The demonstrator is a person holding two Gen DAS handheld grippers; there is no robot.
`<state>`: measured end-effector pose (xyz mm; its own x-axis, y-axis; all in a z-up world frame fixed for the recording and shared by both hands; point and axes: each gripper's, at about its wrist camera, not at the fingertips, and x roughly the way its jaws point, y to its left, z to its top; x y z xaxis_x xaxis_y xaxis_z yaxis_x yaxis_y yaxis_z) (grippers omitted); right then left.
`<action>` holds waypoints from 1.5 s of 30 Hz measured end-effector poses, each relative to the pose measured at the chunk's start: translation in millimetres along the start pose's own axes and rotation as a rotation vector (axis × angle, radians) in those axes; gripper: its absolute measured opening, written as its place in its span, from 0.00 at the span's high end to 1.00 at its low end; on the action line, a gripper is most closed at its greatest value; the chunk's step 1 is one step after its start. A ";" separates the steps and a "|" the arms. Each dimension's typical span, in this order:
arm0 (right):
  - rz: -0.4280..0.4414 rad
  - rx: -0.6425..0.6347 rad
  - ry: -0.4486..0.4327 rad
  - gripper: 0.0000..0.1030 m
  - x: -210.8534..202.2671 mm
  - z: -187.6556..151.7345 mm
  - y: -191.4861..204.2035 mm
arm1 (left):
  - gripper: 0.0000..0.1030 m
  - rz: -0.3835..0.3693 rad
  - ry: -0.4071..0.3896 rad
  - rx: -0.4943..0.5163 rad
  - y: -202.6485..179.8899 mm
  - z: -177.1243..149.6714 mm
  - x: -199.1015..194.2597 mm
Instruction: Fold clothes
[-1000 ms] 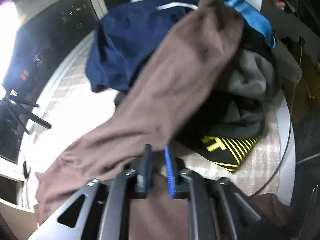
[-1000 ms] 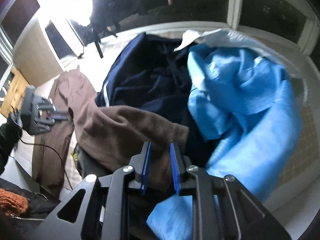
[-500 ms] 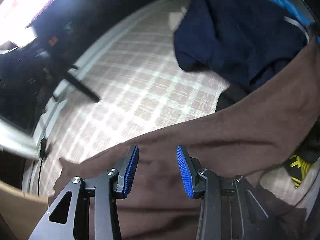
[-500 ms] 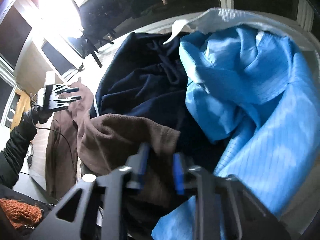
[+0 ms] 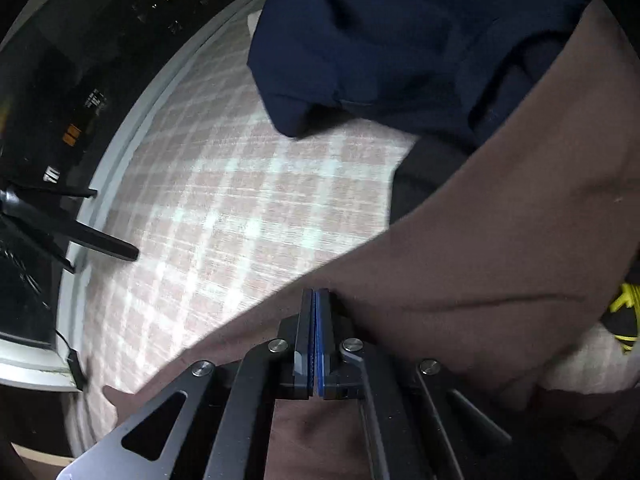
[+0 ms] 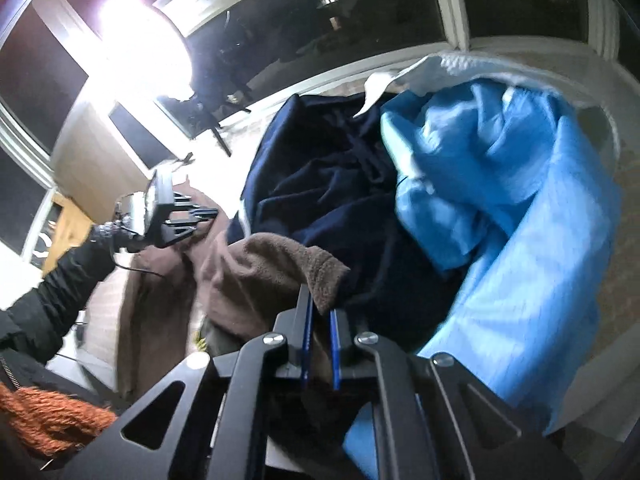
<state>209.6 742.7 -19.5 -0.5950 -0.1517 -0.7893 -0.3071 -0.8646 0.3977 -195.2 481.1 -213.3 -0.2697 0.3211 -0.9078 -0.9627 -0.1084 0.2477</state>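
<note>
Early stage: nothing folded. My left gripper (image 5: 316,300) was clamped on brown garment (image 5: 500,240) edge; right gripper (image 6: 320,316) pinched its other end. Pile (image 6: 500,184) untouched.

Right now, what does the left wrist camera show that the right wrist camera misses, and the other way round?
Only the left wrist view: a wide stretch of checked table covering and a black-and-yellow garment. Only the right wrist view: a light blue garment, a bright lamp and the person's dark sleeve. Both: the brown garment, the navy garment and dark windows.
</note>
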 end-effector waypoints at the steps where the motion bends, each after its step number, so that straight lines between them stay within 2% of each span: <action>1: -0.003 0.008 -0.008 0.93 -2.0 -1.5 -0.1 | 1.00 0.008 -0.012 -0.015 1.6 -1.2 -4.5; 5: 0.064 0.131 -0.051 0.93 -21.9 -14.9 -10.2 | 1.00 0.064 -0.122 -0.128 16.7 -12.9 -44.3; 10: 0.118 0.255 0.002 0.93 -25.0 -40.3 -10.6 | 1.00 0.099 -0.231 -0.230 37.7 -26.6 -79.5; 11: 0.163 0.284 -0.007 0.93 -28.2 -45.4 -10.0 | 1.00 0.101 -0.243 -0.228 40.7 -28.3 -81.0; 13: 0.159 0.296 -0.033 0.93 -34.9 -47.6 -7.8 | 0.99 0.026 -0.221 -0.227 44.6 -27.7 -75.8; 15: 0.105 0.283 -0.041 0.93 -35.4 -45.1 -6.4 | 0.93 0.003 -0.162 -0.167 39.1 -18.8 -59.2; 16: 0.079 0.277 -0.044 0.93 -35.6 -43.9 -5.6 | 0.82 -0.002 -0.130 -0.133 35.6 -13.8 -50.0; 17: 0.081 0.274 -0.034 0.93 -32.3 -42.9 -4.4 | 0.64 0.005 -0.106 -0.099 31.7 -9.7 -41.5; 18: 0.084 0.271 -0.025 0.93 -28.9 -41.9 -3.3 | 0.58 0.016 -0.085 -0.066 27.6 -6.0 -33.2; 22: 0.082 0.241 0.014 0.93 -16.1 -38.1 2.9 | 0.56 -0.015 0.013 0.006 21.2 4.6 7.3; 23: 0.079 0.229 0.023 0.93 -13.1 -37.1 4.7 | 0.54 -0.018 0.011 0.016 21.3 6.0 11.6; 25: 0.066 0.213 0.032 0.93 -10.8 -34.9 3.7 | 0.58 -0.041 -0.004 0.015 23.6 8.4 16.9; 27: 0.046 0.195 0.042 0.93 -6.5 -31.7 2.6 | 0.92 -0.072 -0.009 -0.011 24.1 8.6 17.9; 28: 0.038 0.193 0.042 0.93 -4.8 -30.8 1.2 | 1.00 -0.066 -0.015 -0.018 20.9 7.1 16.4; 33: 0.014 0.206 0.019 0.96 -4.1 -27.6 -6.5 | 1.00 -0.040 -0.052 -0.077 9.4 -1.5 4.0; 37: 0.064 0.245 -0.039 0.96 -25.3 -33.7 -7.6 | 1.00 -0.001 -0.152 -0.181 20.8 -14.9 -38.2; 39: 0.100 0.263 -0.069 0.96 -35.2 -37.3 -6.2 | 1.00 -0.015 -0.197 -0.199 26.7 -16.9 -54.5; 40: 0.087 0.257 -0.060 0.96 -35.1 -37.7 -5.2 | 0.99 -0.045 -0.193 -0.182 27.6 -14.4 -55.5; 42: 0.052 0.241 -0.034 0.96 -30.7 -38.1 -3.3 | 0.89 -0.033 -0.134 -0.108 23.1 -5.0 -45.1; 43: 0.031 0.232 -0.016 0.96 -26.4 -38.0 -2.4 | 0.68 -0.013 -0.105 -0.074 19.7 -0.5 -38.9; 44: 0.030 0.233 0.006 0.96 -20.0 -37.3 -2.6 | 0.51 0.016 -0.073 -0.047 18.8 3.6 -31.0; 45: 0.034 0.227 0.024 0.95 -13.7 -36.3 -1.0 | 0.49 0.032 -0.043 -0.036 19.9 6.3 -22.0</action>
<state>245.0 728.3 -26.0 -0.5907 -0.1924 -0.7836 -0.4484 -0.7291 0.5170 -208.5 477.8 -186.3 -0.3017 0.3570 -0.8840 -0.9525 -0.1526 0.2634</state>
